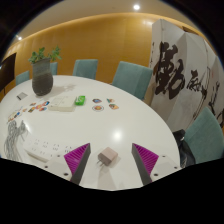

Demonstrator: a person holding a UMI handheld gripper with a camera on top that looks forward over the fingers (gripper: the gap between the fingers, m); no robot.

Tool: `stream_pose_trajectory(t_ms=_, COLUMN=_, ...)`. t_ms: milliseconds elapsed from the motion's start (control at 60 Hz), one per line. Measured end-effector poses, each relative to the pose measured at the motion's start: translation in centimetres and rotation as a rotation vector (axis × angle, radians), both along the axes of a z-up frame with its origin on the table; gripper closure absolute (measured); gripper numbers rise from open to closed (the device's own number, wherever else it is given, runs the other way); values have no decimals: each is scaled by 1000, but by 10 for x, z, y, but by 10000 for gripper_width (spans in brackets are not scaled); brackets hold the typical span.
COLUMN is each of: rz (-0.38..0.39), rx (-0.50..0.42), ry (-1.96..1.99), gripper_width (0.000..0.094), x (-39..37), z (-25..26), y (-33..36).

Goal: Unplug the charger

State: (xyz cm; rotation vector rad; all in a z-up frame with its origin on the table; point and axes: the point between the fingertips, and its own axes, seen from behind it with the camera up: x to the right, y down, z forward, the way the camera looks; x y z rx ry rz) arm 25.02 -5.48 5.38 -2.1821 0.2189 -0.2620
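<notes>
A small pale pink charger (107,156) with its metal prongs showing lies on the white table (120,125), between my fingers near their tips, with a gap on each side. My gripper (111,157) is open, its magenta pads (77,155) on either side of the charger. A white cable and power strip (40,153) lie on the table to the left of the fingers.
A potted plant (42,72) stands at the far left of the table. Small items and a pale green box (65,101) lie beyond the fingers. Teal chairs (130,76) ring the table. A calligraphy banner (180,70) hangs at the right.
</notes>
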Motion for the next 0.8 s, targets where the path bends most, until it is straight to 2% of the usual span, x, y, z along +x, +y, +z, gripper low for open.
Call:
stream_pose_trajectory(t_ms=367, rz=2, rx=52, ry=17, gripper_width=63, x=-60, z=87, y=-132)
stream_pose_trajectory(t_ms=567, rz=24, rx=36, ry=-14, gripper_width=63, x=-88, z=102, y=-207)
stream_pose_trajectory(t_ms=800, rz=15, rx=49, ry=-16, gripper_width=64, x=-102, z=121, y=-245)
